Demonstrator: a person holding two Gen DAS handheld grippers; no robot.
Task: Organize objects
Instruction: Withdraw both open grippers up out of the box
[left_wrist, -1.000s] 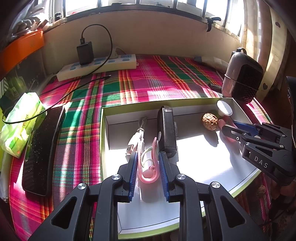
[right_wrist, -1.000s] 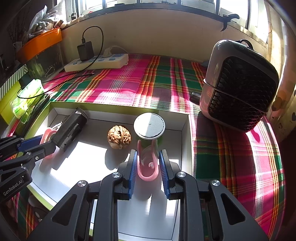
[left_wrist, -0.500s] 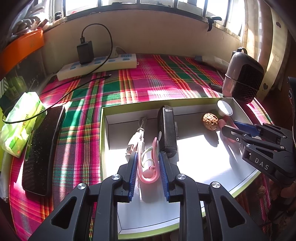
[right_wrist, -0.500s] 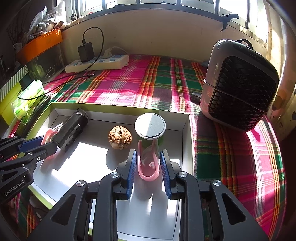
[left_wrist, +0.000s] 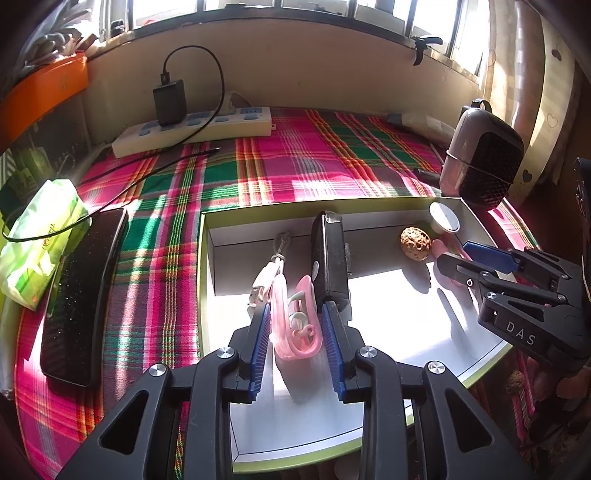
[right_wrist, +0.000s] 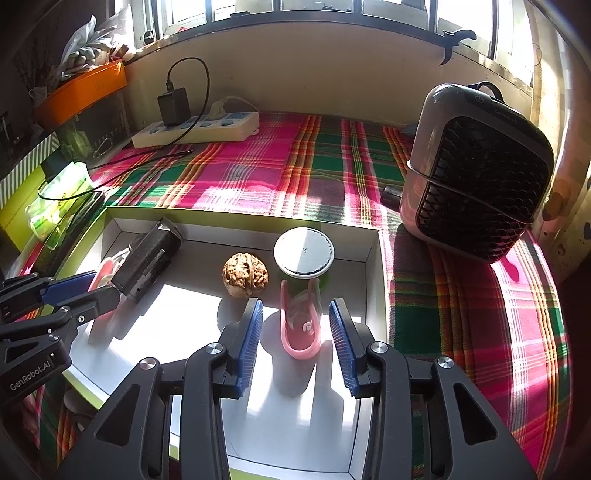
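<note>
Since a second ago both pairs of jaws have spread off their pink clips. The left gripper (left_wrist: 295, 339) is opening, a pink plastic ear-hook clip (left_wrist: 295, 325) lying loose between its blue pads. The right gripper (right_wrist: 295, 339) is opening too, its pink U-shaped clip (right_wrist: 299, 325) standing free. Both rest in the shallow white green-edged cardboard box (right_wrist: 373, 236), with a black rectangular device (left_wrist: 328, 254), a brown walnut (right_wrist: 245, 274) and a round white-lidded jar (right_wrist: 303, 251).

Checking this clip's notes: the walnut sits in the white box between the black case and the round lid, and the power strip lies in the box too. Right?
Not quite. The walnut does sit in the white box between the black case and the round lid, but the power strip lies on the plaid cloth by the wall, as the right wrist view shows.
</note>
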